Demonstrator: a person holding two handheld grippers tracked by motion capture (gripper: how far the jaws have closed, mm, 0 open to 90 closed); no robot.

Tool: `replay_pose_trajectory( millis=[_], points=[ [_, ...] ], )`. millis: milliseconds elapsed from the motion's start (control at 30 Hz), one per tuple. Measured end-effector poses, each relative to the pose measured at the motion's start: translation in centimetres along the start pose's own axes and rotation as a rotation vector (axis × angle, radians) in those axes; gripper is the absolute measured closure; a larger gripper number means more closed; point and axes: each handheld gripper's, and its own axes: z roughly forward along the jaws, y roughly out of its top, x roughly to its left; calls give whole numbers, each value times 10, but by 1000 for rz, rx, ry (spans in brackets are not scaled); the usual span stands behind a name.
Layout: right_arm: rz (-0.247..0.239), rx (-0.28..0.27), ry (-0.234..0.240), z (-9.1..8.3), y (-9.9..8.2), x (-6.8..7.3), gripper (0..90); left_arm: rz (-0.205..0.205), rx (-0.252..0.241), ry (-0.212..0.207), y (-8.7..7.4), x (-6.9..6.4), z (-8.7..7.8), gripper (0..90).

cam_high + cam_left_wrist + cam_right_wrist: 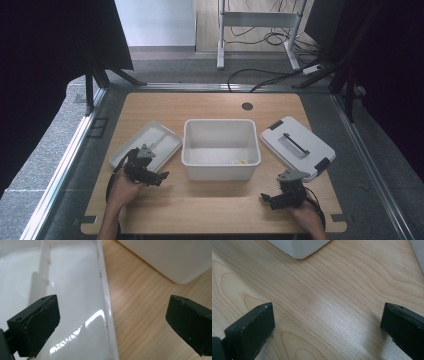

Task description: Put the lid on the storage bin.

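Fingers on both of your grippers stand spread wide with nothing between them. From the high view you get the whole layout: a white bin [221, 148] at the middle of the tabletop [210, 207], a shallow white tray [146, 144] toward the left edge, and a white lid [297, 146] with a dark handle toward the right edge. Your left gripper [161, 177] sits just at the tray's near end, and your right gripper [265, 199] hovers near the front right corner, close to the lid.

Your left gripper view adds what the high view cannot: the tray's [62, 290] glossy floor and raised rim run between the fingers [37, 325], nearer the left one, with the bin's [175, 257] wall cut off at top right. Your right gripper view has bare wood between the fingers [252, 332], and a bin corner [299, 247] cut off at the top.

Something small and yellowish [239, 161] lies inside the bin, too small to identify.
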Motion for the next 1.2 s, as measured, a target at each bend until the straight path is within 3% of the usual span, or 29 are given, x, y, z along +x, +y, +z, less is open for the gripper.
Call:
replay_pose_trajectory(
  millis=[167, 400, 467, 533, 733, 800, 833, 1000, 1200],
  points=[
    [1, 0, 1, 0, 0, 0, 0, 15, 24, -5, 11, 12, -3, 0],
    [0, -1, 1, 0, 0, 0, 0, 6, 51, 1, 17, 29, -1, 72],
    [0, -2, 1, 0, 0, 0, 0, -2, 55, 11, 19, 37, -1, 152],
    [1, -2, 1, 0, 0, 0, 0, -19, 61, 19, 20, 45, -1, 165],
    [1, -2, 0, 0, 0, 0, 0, -46, 91, 47, 18, 68, 4, 391],
    [1, -2, 0, 0, 0, 0, 0, -44, 97, 49, 18, 70, 5, 430],
    [1, -2, 0, 0, 0, 0, 0, -34, 113, 58, 17, 73, 9, 499],
    [1, -2, 1, 0, 0, 0, 0, -27, 131, 46, 15, 77, 16, 677],
    [1, -2, 1, 0, 0, 0, 0, -40, 178, 18, 14, 81, 29, 794]
  ],
)
